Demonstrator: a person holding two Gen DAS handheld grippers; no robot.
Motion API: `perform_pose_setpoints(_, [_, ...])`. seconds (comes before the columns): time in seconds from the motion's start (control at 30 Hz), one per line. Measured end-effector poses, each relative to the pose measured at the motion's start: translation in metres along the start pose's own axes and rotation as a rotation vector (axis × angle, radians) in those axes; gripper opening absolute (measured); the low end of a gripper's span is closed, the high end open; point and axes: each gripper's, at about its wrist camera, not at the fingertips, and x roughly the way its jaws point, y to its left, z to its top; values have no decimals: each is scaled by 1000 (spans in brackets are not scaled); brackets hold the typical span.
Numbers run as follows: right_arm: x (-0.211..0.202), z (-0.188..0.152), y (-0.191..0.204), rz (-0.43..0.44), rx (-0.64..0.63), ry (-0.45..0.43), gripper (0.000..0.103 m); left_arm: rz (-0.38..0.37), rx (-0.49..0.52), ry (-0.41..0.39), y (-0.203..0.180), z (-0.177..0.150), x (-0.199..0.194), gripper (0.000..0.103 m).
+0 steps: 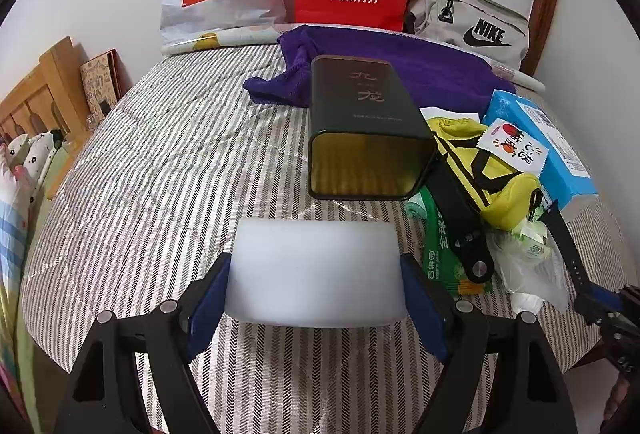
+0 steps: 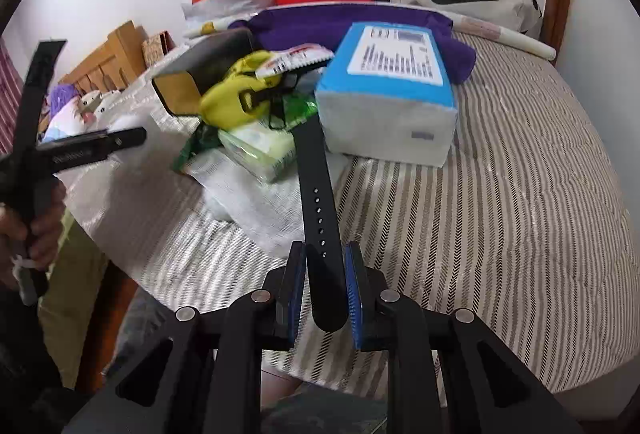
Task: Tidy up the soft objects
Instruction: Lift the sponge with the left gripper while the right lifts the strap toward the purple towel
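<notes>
Between the left gripper's [image 1: 316,286] widely spread pads sits a white foam block [image 1: 316,274], gripped above the striped bedcover [image 1: 160,153], near an open tin [image 1: 360,137]. Right wrist view: right gripper [image 2: 322,290], nearly closed, clamps a black strap [image 2: 320,201] beside the blue tissue pack [image 2: 388,93].

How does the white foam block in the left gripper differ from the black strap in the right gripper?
The foam block is white, thick and wide, so the left gripper holds it with jaws far apart; the strap is black, thin and long, pinched by the right gripper with jaws nearly shut. The block sits wholly between the jaws; the strap runs out to the pile ahead. Both are soft and gripped over the striped bedcover.
</notes>
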Motion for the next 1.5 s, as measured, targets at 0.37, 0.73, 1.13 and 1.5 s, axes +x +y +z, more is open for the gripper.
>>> perform_pose_setpoints(0.37, [19, 20, -1, -33, -33, -30, 49, -3, 1, 19, 1, 4, 6, 80])
perform_pose_setpoints(0.73, [24, 26, 8, 15, -82, -43, 20, -19, -9, 18, 6, 4, 8, 80])
perform_pose_setpoints(1.13, [-8, 10, 9, 9, -83, -55, 19, -42, -51, -15, 14, 8, -9, 79])
perform_pose_setpoints(1.5, [-51, 23, 1, -6, -60, -148, 19, -59, -57, -61, 13, 20, -35, 79])
